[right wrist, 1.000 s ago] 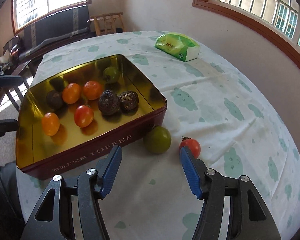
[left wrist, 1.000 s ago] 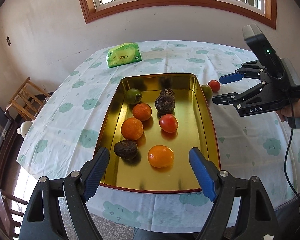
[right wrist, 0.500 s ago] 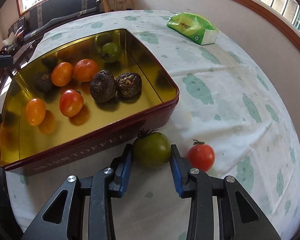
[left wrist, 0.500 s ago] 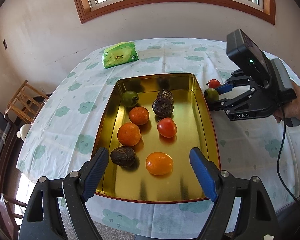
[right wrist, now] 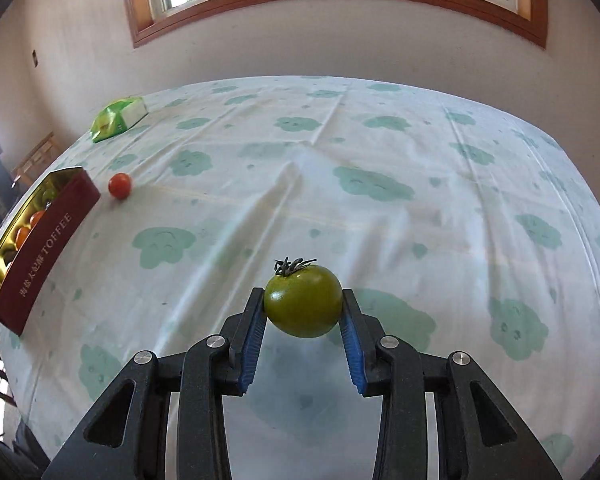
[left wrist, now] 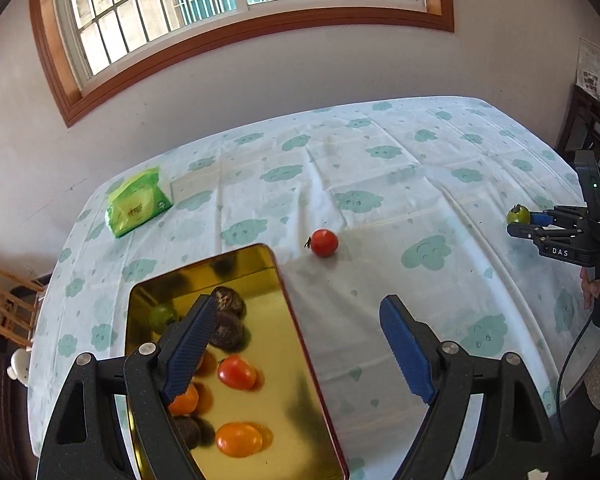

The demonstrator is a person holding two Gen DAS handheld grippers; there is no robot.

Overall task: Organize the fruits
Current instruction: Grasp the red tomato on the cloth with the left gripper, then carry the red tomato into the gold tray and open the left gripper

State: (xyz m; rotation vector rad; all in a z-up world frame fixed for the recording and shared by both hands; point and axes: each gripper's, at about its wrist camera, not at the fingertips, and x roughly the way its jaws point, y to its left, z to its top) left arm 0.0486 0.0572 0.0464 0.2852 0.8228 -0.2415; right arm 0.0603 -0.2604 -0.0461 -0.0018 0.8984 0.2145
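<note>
Left wrist view: the left tool's (left wrist: pixel 296 350) near finger covers part of the tin (left wrist: pixel 300 344), so the fruit under it is only partly visible (one orange half hidden, a dark one at the bottom cut by the arm). Green fruit (left wrist: pixel 162 316) at the tin's far end sits in shadow, hard to make out. Tin's near edge runs off the frame.

Tin contents, as far as visible: two dark wrinkled fruits (left wrist: pixel 226 320) touching each other, a red tomato (left wrist: pixel 237 372), an orange fruit (left wrist: pixel 238 439), plus the partly hidden ones. Right wrist view shows only the tin's red side wall and a strip of the inside.

Right tool (right wrist: pixel 303 312) is clamped on a green tomato (right wrist: pixel 303 300), both blue pads pressed on its sides, off the table (right wrist: pixel 380 140). Tomato is glossy, olive green, dry dark stem on top. It's well apart from the tin.

Left tool is spread wide, nothing between the fingers.

Loose red tomato (left wrist: pixel 324 242) on the cloth just beyond the tin's far corner (not touching). Green packet (left wrist: pixel 137 204) near the table's far edge.
</note>
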